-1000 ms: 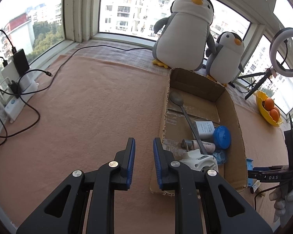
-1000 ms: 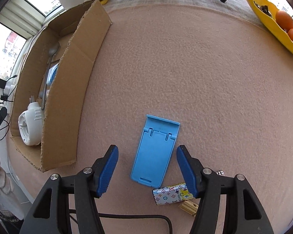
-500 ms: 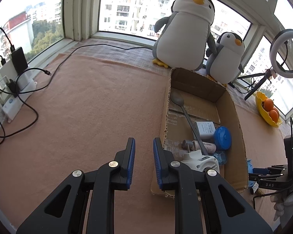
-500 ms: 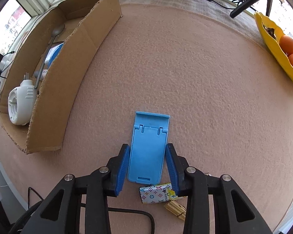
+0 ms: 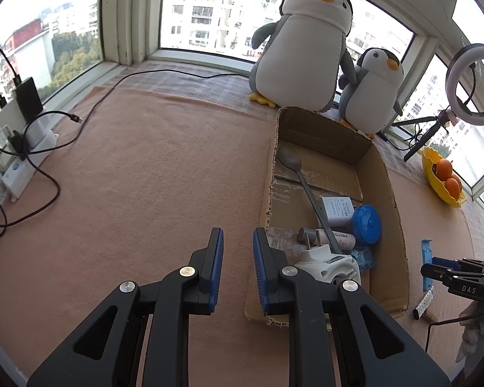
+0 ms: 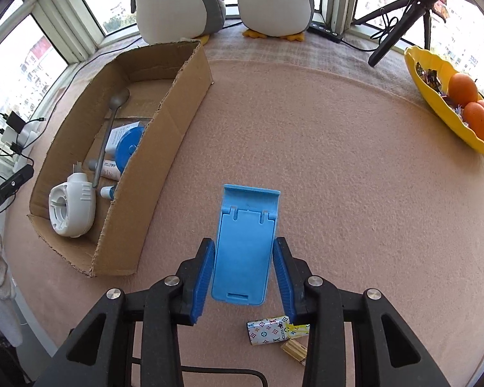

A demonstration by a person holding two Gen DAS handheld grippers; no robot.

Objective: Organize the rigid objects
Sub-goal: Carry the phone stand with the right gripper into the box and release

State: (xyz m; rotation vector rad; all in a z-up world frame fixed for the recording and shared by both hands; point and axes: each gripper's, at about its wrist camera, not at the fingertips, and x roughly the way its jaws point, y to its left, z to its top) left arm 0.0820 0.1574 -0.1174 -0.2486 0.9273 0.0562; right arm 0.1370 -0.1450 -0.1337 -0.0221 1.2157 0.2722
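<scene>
Now the blue phone stand (image 6: 244,245) is clamped edgewise by the right tool (image 6: 244,274), so it could be dropped short of the cardboard box (image 6: 164,148) to its left.

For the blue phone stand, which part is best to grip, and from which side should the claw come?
Grip the blue phone stand across its two long, straight edges, near the end without the raised lip, coming from above. It is a flat, narrow slab, so those parallel edges fit between the pads. The right claw has just closed on it exactly this way.
</scene>
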